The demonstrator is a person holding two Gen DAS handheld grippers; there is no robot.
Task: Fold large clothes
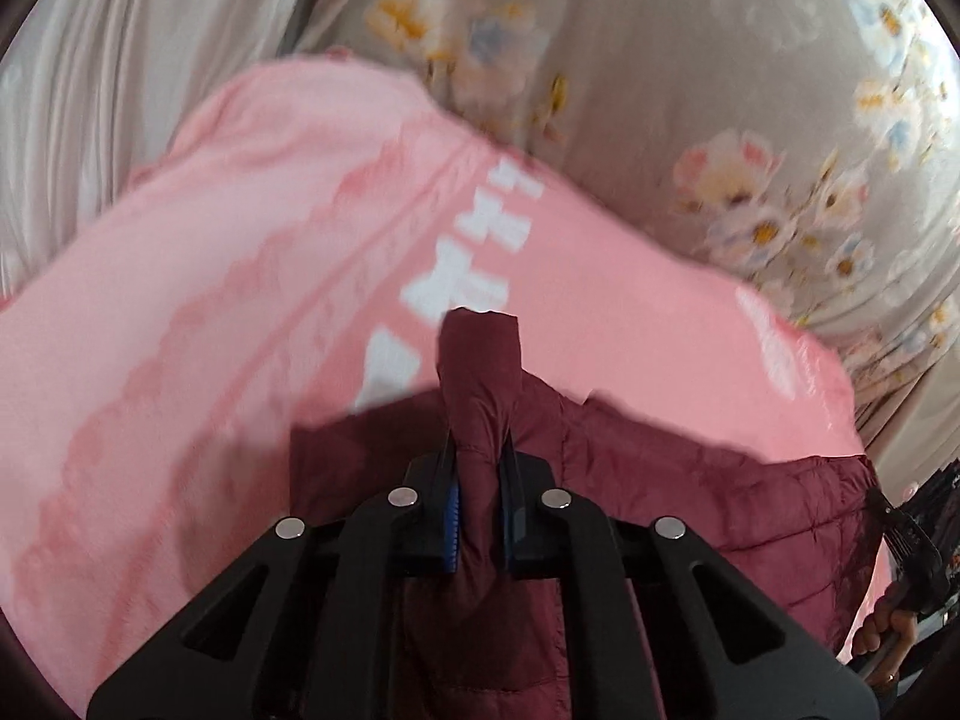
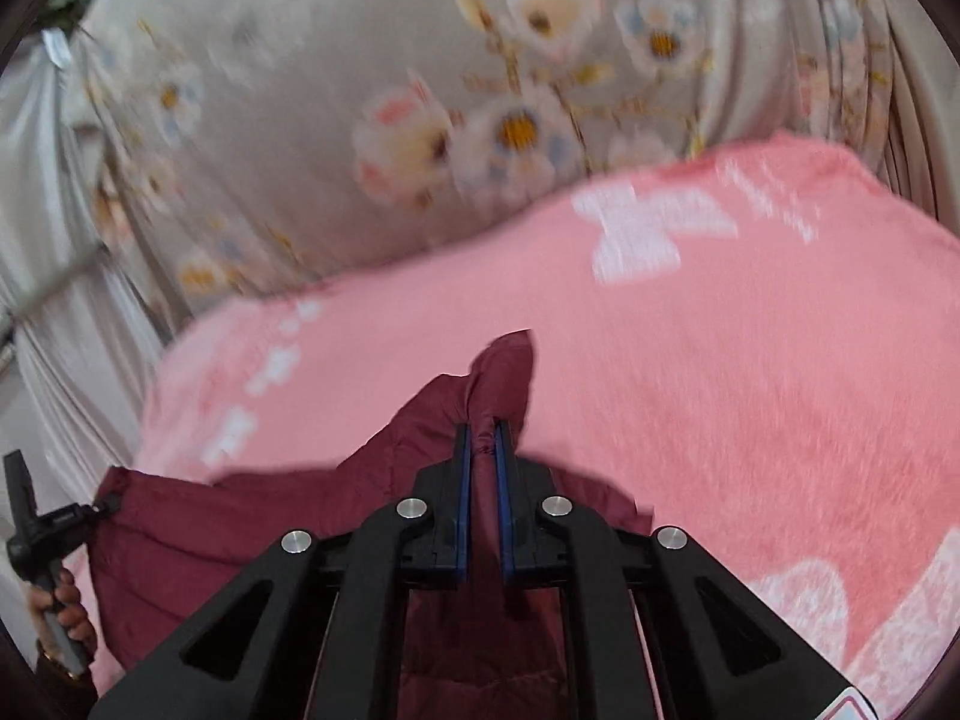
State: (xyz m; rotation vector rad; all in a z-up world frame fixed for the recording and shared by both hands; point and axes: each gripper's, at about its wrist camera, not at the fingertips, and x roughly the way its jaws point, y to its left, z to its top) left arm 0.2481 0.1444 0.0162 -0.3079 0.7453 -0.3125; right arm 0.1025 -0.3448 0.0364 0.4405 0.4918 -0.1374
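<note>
Left wrist view shows the left hand-held gripper (image 1: 480,468) clenched on a bunched ridge of the maroon quilted jacket (image 1: 690,480), the fabric standing up between its pads. The jacket hangs from that pinch over the pink blanket (image 1: 210,330) spread on the bed, its edge stretching right towards the other tool, gripped by a hand (image 1: 888,630) at the frame's border. In the right wrist view, the right hand-held gripper (image 2: 483,450) is likewise clamped on a thin fold of the same jacket.

Judging by this, the fold is only beginning: both corners are taken and raised, but the garment is not yet laid over itself, and no finished crease shows. Carrying the held edge across and setting it down is left.

Ahead of both tools the blanket lies bare and fairly flat, giving good room. Its far edge meets the floral curtain (image 2: 420,120) close behind, so forward travel looks limited there.
</note>
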